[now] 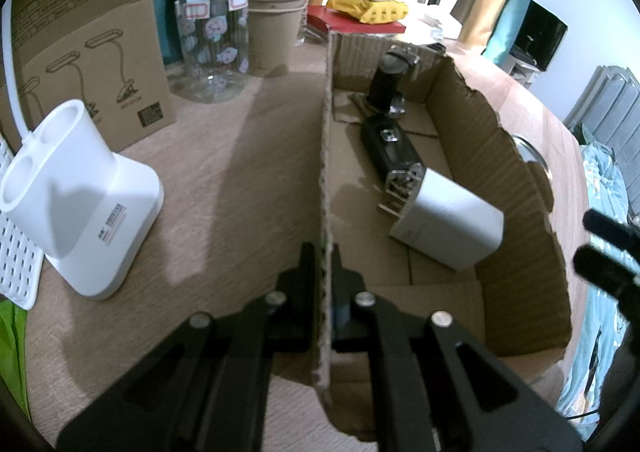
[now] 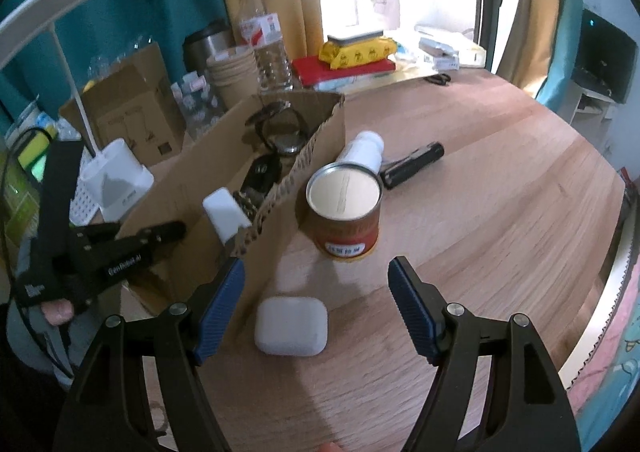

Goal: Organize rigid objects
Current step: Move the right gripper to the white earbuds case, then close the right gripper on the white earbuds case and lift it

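1. White earbud case [image 2: 291, 326] lies flat on the wooden table [image 2: 500, 212], just outside the cardboard box [image 2: 324, 124].
2. It sits straight ahead of the right gripper [image 2: 316, 284], between and slightly below the wide-open fingertips, untouched.
3. Its longer side runs across the jaw gap.
4. The left gripper [image 1: 322, 276] is clamped on the box wall, so the right hand is nearer.
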